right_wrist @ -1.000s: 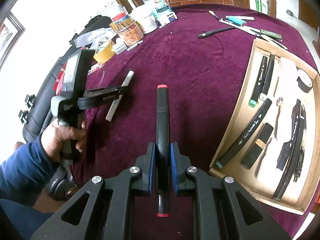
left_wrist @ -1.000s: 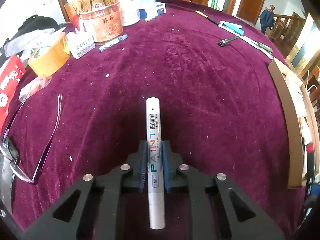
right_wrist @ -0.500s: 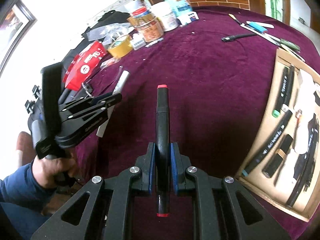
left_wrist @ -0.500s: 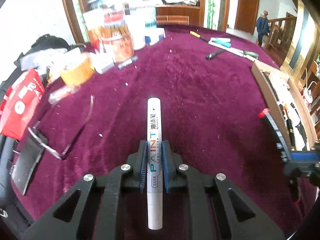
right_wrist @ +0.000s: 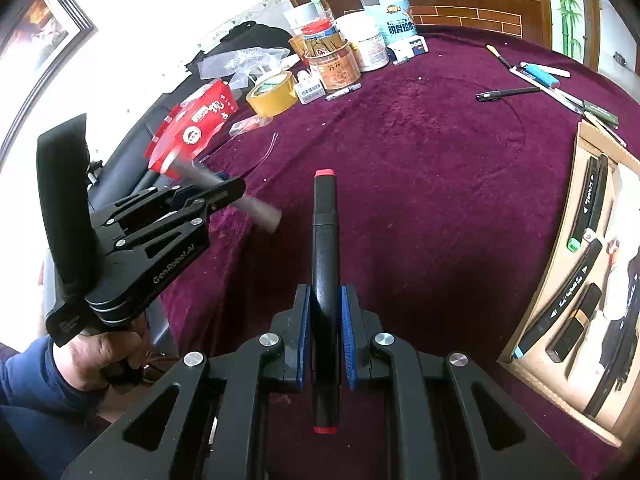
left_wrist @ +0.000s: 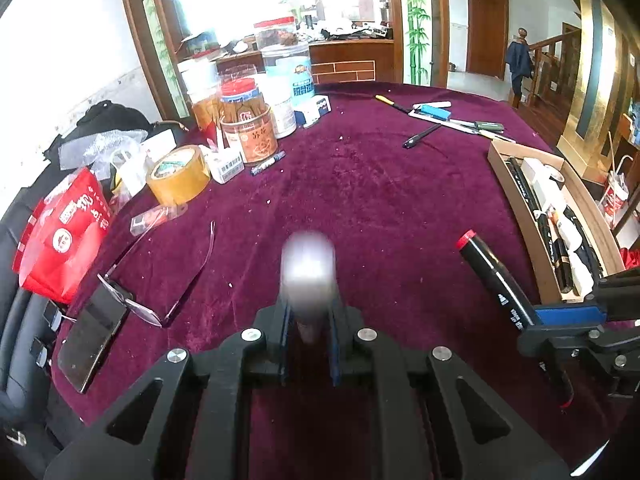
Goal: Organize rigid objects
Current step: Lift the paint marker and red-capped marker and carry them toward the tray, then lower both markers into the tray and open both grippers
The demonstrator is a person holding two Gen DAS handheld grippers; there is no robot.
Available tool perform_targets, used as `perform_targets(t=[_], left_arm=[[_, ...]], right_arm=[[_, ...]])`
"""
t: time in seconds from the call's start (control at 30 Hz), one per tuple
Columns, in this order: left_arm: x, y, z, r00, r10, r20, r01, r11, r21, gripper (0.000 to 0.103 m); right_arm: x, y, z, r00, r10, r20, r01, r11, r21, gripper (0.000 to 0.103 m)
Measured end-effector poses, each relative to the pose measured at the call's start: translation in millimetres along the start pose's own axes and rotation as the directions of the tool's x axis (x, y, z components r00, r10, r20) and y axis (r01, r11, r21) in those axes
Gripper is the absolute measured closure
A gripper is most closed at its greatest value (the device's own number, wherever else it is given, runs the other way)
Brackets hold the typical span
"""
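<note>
Left gripper point(left_wrist: 308, 320) clamps silver pen point(left_wrist: 308, 268), badly blurred, apparently skewed. Right gripper point(right_wrist: 326, 320) clamps black red-capped marker point(right_wrist: 325, 240) above purple tablecloth point(right_wrist: 420, 160).

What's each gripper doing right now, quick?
Left gripper: closed on the silver paint pen, which is blurred.
Right gripper: closed on the black marker with red ends.

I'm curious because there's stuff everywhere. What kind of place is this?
Probably a room in someone's home. A big table with a purple cloth holds food jars, and there's a wooden door and a stair railing behind.
</note>
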State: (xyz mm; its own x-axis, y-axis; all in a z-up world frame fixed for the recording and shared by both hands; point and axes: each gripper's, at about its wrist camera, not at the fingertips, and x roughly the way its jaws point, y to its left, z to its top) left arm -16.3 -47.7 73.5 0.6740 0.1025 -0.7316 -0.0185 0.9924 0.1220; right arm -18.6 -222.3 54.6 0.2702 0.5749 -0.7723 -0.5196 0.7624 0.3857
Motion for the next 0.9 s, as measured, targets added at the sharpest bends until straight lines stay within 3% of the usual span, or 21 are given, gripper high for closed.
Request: perform_targets(t=[0.5,0.73,0.9], left_arm=[[-13.1,-32.6,10.7,0.998,-0.049,0.034,0.047,0.997,0.065,0.091],[-25.9,-67.9,30.1,0.991,-0.125,0.055,0.118,0.986,0.117,0.091],[-39.9,-108.9,54.5,0.97,-0.24,0.048,0.23,0.96,0.16,0.091]], right_arm=[[-23.3,-25.1,-12.2,0.999,-0.022,0.048,0.018,0.997,0.081,0.09],[-55.6,-57.6,-20.6,0.991,-0.068,0.114,0.05,0.986,0.156,0.09],[-89.8,-94.8,-27.6,0.976,-0.135,0.171,0.093,0.968,0.234,0.09]])
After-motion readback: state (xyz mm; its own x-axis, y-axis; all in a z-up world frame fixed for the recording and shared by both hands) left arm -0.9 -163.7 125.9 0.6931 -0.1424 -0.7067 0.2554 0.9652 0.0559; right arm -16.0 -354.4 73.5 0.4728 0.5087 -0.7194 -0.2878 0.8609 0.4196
